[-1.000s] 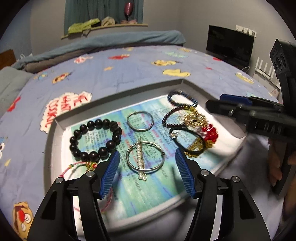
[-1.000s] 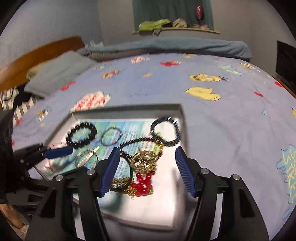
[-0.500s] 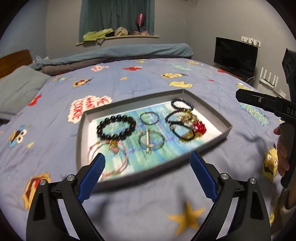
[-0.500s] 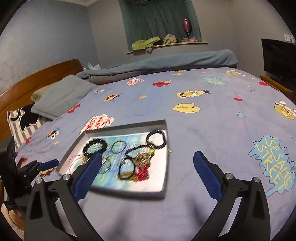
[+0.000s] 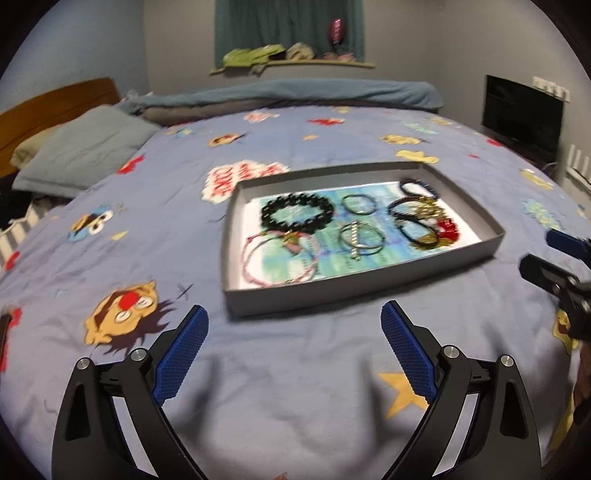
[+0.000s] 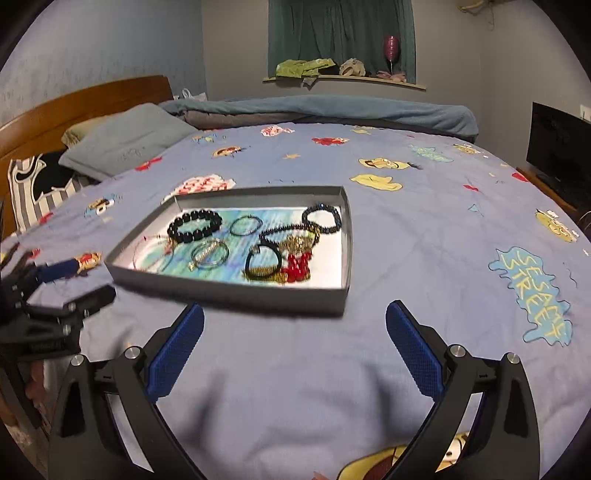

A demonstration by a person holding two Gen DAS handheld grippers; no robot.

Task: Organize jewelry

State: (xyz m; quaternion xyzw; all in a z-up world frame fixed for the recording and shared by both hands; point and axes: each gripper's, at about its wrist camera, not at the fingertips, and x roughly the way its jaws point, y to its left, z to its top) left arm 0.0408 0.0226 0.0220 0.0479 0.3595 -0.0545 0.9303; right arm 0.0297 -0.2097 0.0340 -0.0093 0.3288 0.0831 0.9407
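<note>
**Jewelry tray on bed, both hand-held grippers spread wide and empty**

A grey shallow tray (image 5: 369, 282) is being carried by a bed covered in a blue cartoon-print sheet (image 5: 295, 387); stars and "Sesame Street" lettering (image 6: 535, 295) are being shown on it. The tray's floor is being lined with a printed teal sheet. Inside, a black beaded bracelet (image 5: 297, 214) is lying at the far left, a pink cord bracelet (image 5: 277, 258) in front of it, a thin ring bangle (image 5: 359, 204) and a silver bangle with a bar across it (image 5: 360, 238) mid-tray, and a tangled pile of dark, gold and red pieces (image 5: 424, 221) at the right.

The left hand-held gripper (image 5: 294, 341) is being held above the sheet just in front of the tray, jaws wide, nothing gripped. The right hand-held gripper (image 6: 294, 339) is being held likewise, wide and empty.

Room: a grey pillow (image 6: 125, 144), wooden headboard (image 6: 81, 99), rolled blue-grey duvet (image 6: 332, 110), green curtain (image 6: 340, 33) over a cluttered shelf (image 6: 343, 75), and a dark TV screen (image 5: 522, 110) are being seen. The left view is slightly blurred.
</note>
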